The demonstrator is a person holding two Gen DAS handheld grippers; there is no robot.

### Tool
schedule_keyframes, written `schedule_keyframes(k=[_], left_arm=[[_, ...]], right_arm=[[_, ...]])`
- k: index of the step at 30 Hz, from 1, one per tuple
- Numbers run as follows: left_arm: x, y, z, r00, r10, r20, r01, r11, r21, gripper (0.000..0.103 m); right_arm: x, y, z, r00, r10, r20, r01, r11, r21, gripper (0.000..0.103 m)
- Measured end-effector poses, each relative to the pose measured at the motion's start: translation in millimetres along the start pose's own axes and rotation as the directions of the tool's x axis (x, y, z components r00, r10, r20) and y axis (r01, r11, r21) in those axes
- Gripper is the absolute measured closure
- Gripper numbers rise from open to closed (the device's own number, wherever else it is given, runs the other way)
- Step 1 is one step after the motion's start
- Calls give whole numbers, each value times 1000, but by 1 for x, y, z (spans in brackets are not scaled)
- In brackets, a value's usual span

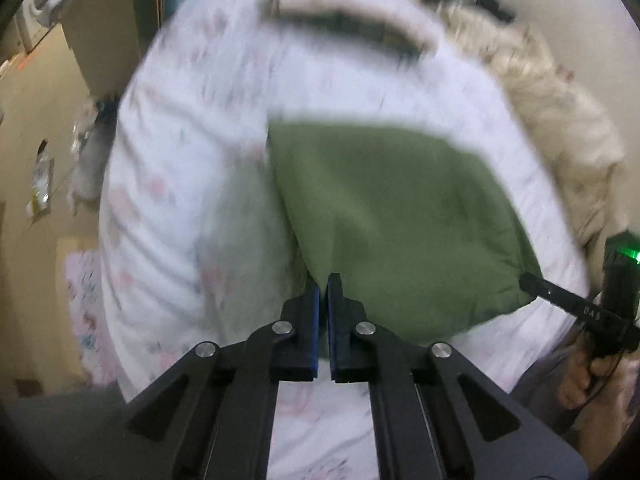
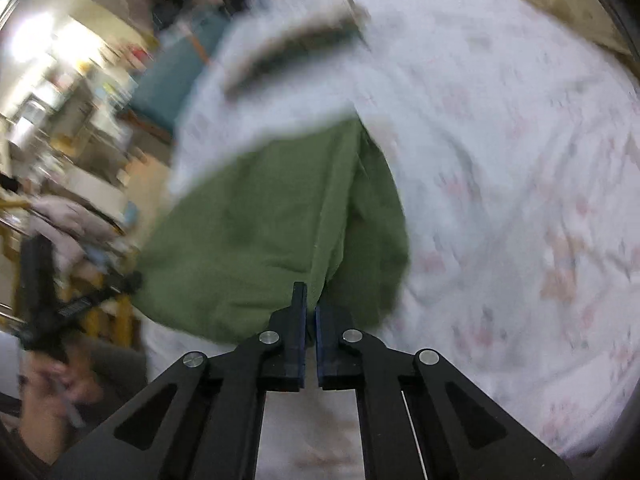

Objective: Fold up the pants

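The green pants (image 1: 384,216) lie spread on a white patterned bed sheet (image 1: 192,152). My left gripper (image 1: 324,284) is shut on the near left corner of the pants. My right gripper (image 2: 310,300) is shut on the near right corner of the pants (image 2: 256,224). In the left wrist view the right gripper (image 1: 528,282) shows at the right, pinching the pants' corner. In the right wrist view the left gripper (image 2: 134,280) shows at the left, at the other corner. Both views are blurred by motion.
A dark strip of cloth (image 1: 344,24) lies on the sheet beyond the pants. A fluffy cream blanket (image 1: 560,112) lies along the bed's right side. The floor (image 1: 40,120) and cluttered shelves (image 2: 60,100) are to the left of the bed.
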State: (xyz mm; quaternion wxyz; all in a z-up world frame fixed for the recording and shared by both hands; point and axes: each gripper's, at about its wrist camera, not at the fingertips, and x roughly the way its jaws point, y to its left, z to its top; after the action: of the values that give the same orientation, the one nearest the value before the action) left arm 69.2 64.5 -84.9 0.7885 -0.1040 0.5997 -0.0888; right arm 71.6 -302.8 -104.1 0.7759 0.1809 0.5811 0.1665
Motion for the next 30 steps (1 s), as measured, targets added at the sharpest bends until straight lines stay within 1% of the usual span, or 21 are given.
schedule_keyframes(k=[1, 2, 3, 4, 5, 6, 7, 8, 9, 10, 11, 12, 13, 15, 17, 18, 20, 22, 24, 27, 30], left_arm=[[23, -7, 1, 998, 36, -60, -35, 999, 17, 101], [45, -11, -1, 991, 82, -110, -79, 996, 34, 101], [59, -14, -2, 985, 114, -132, -108, 993, 48, 97], [70, -17, -2, 978, 149, -149, -141, 988, 63, 97], [73, -18, 2, 976, 158, -150, -150, 987, 63, 96], [71, -18, 4, 976, 164, -144, -157, 986, 55, 92], [66, -17, 7, 978, 162, -133, -159, 987, 40, 87], [58, -15, 10, 982, 151, -116, -151, 988, 12, 64], [48, -11, 11, 987, 129, -94, -132, 991, -24, 41], [37, -7, 14, 994, 95, -57, -98, 994, -57, 36], [29, -5, 17, 996, 82, -30, -84, 994, -66, 35], [23, -4, 20, 997, 83, -8, -83, 994, -67, 35], [18, -3, 23, 996, 88, 18, -87, 994, -64, 35], [9, -1, 33, 991, 117, 68, -113, 992, -65, 35], [9, 1, 46, 986, 145, 85, -138, 987, -79, 35], [9, 3, 51, 984, 151, 92, -143, 986, -90, 35], [11, 8, 64, 980, 171, 98, -161, 981, -104, 35], [18, 12, 75, 979, 185, 88, -175, 979, -109, 35], [25, 16, 89, 983, 171, 73, -161, 979, -125, 35], [38, 21, 105, 988, 139, 62, -129, 980, -151, 35], [46, 20, 114, 990, 120, 69, -107, 981, -161, 35]], right_arm=[[15, -5, -3, 998, -33, -57, 34, 999, 24, 100], [30, -11, -5, 993, -68, -101, 73, 996, 48, 100], [45, -18, -7, 985, -98, -144, 108, 992, 62, 99], [61, -22, -8, 972, -137, -190, 151, 987, 59, 93], [66, -22, -6, 967, -155, -201, 169, 984, 55, 89], [65, -21, -4, 966, -167, -197, 180, 982, 51, 86], [58, -19, 1, 970, -173, -168, 182, 982, 41, 84], [49, -17, 4, 974, -186, -131, 191, 981, 28, 80], [43, -14, 8, 975, -200, -101, 203, 979, 19, 64], [29, -14, 13, 976, -213, -47, 214, 977, 18, 50], [22, -14, 16, 979, -203, -20, 203, 979, 25, 47], [14, -17, 21, 984, -177, 14, 176, 984, 41, 46], [4, -20, 30, 989, -135, 58, 131, 989, 70, 46], [-5, -24, 44, 991, -67, 117, 55, 993, 102, 46], [-5, -26, 56, 990, -14, 141, -1, 994, 107, 46], [-4, -24, 64, 989, -1, 151, -14, 995, 96, 46], [-1, -17, 74, 984, -13, 178, 2, 998, 61, 46], [4, -11, 82, 980, -18, 200, 12, 999, 34, 46], [10, -9, 94, 978, -15, 206, 10, 1000, 25, 46], [14, -5, 103, 978, -22, 206, 22, 1000, 1, 47], [23, -4, 114, 981, -16, 194, 21, 1000, -22, 47]])
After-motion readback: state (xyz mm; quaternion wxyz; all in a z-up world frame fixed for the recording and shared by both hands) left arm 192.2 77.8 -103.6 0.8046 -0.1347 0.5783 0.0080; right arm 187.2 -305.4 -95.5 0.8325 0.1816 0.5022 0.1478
